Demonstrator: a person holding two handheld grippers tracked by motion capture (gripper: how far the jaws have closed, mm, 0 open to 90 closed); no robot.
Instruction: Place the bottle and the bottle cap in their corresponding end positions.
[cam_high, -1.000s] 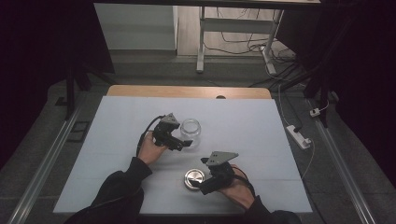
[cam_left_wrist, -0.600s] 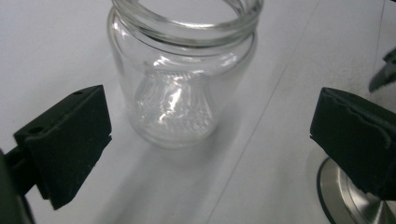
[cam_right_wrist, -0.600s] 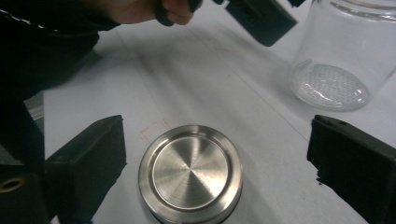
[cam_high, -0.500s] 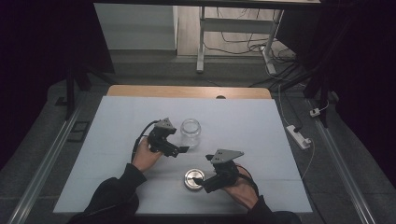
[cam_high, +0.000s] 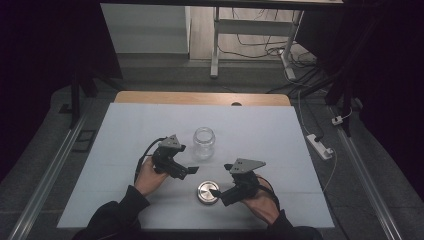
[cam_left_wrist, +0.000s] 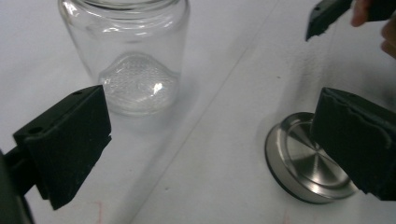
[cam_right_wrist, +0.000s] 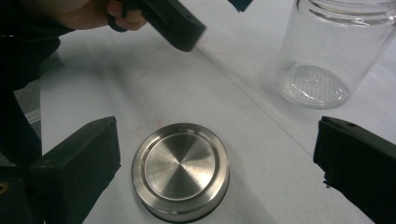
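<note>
An empty clear glass jar (cam_high: 204, 142) stands upright without a lid at mid-table. A round steel lid (cam_high: 207, 192) lies flat in front of it. My left gripper (cam_high: 189, 171) hovers just near-left of the jar, open, its jaws having just been opening, with nothing between them. In the left gripper view the jar (cam_left_wrist: 135, 56) sits beyond the left jaw and the lid (cam_left_wrist: 303, 163) by the right jaw. My right gripper (cam_high: 216, 192) is open, its jaws having just been opening. The lid (cam_right_wrist: 181, 170) lies loose between them, and the jar (cam_right_wrist: 334, 51) stands beyond.
A white sheet (cam_high: 280, 135) covers the table, with a wooden strip (cam_high: 200, 98) along the far edge. A white power strip (cam_high: 320, 145) lies on the floor past the right edge. The other gripper (cam_right_wrist: 173, 23) hangs close above the lid's far side.
My left gripper has drawn back from the jar toward the person, its jaws spread. The right gripper's jaws have opened wider around the lid, which stays flat on the table.
</note>
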